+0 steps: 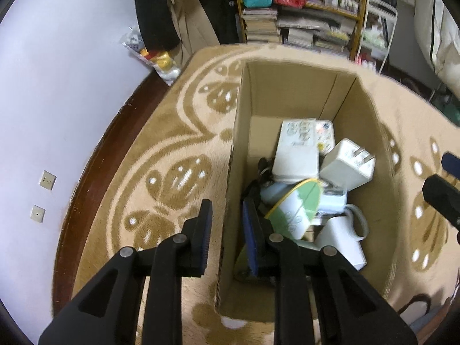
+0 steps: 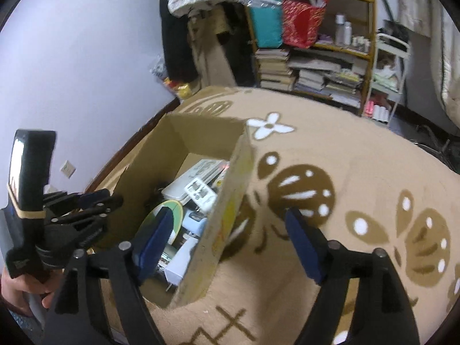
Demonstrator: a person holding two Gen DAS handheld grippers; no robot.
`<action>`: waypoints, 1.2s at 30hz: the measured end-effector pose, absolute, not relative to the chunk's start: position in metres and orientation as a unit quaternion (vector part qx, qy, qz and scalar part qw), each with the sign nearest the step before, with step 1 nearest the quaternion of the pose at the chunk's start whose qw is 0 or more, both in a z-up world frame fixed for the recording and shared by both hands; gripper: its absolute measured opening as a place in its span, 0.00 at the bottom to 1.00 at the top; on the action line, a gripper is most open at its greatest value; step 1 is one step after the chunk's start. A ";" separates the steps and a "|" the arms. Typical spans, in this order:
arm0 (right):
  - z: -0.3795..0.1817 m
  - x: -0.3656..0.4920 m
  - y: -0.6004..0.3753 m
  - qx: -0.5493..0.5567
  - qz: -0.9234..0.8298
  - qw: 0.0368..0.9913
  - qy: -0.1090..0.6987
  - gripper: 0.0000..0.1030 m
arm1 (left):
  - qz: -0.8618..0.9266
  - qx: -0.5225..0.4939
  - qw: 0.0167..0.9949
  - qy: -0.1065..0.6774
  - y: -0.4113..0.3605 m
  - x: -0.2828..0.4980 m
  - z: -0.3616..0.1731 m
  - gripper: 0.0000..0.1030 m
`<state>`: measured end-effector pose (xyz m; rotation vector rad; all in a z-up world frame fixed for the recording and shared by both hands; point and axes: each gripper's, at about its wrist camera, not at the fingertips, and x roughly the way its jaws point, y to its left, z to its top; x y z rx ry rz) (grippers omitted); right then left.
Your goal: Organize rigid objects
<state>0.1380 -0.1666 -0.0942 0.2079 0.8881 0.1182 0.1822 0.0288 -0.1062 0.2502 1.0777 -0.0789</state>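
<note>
An open cardboard box (image 1: 287, 92) (image 2: 201, 135) stands on the patterned carpet. Inside lie a white remote-like box (image 1: 296, 149), a white plug adapter (image 1: 348, 164), a white mug (image 1: 342, 238), a green-and-white disc (image 1: 299, 210) (image 2: 176, 210) and a pale blue item (image 1: 333, 201). My left gripper (image 1: 227, 230) (image 2: 106, 198) straddles the box's left wall, narrowly open, one finger inside and one outside. My right gripper (image 2: 230, 244) is wide open astride the right wall (image 2: 230, 201), and its tip shows at the left wrist view's right edge (image 1: 442, 195). Neither holds anything.
The beige carpet (image 2: 345, 172) surrounds the box. A shelf (image 2: 316, 46) with stacked books, a teal bag and a red bag stands behind. A white rack (image 2: 388, 66) is on its right. The lilac wall (image 1: 57, 100) with sockets and snack bags (image 1: 161, 60) lies left. A hand (image 2: 20, 287) holds the left gripper.
</note>
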 end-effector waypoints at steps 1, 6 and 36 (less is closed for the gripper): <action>-0.090 0.135 -0.170 0.102 0.050 0.900 0.422 0.87 | -0.041 0.111 0.855 0.504 0.028 0.178 -0.100 0.20; -0.070 0.108 -0.179 0.077 0.007 0.917 0.391 0.94 | -0.064 0.091 0.876 0.469 0.021 0.159 -0.073 0.44; -0.006 -0.021 -0.213 0.141 -0.050 0.960 0.237 1.00 | -0.055 0.056 0.958 0.275 0.049 0.030 0.022 1.00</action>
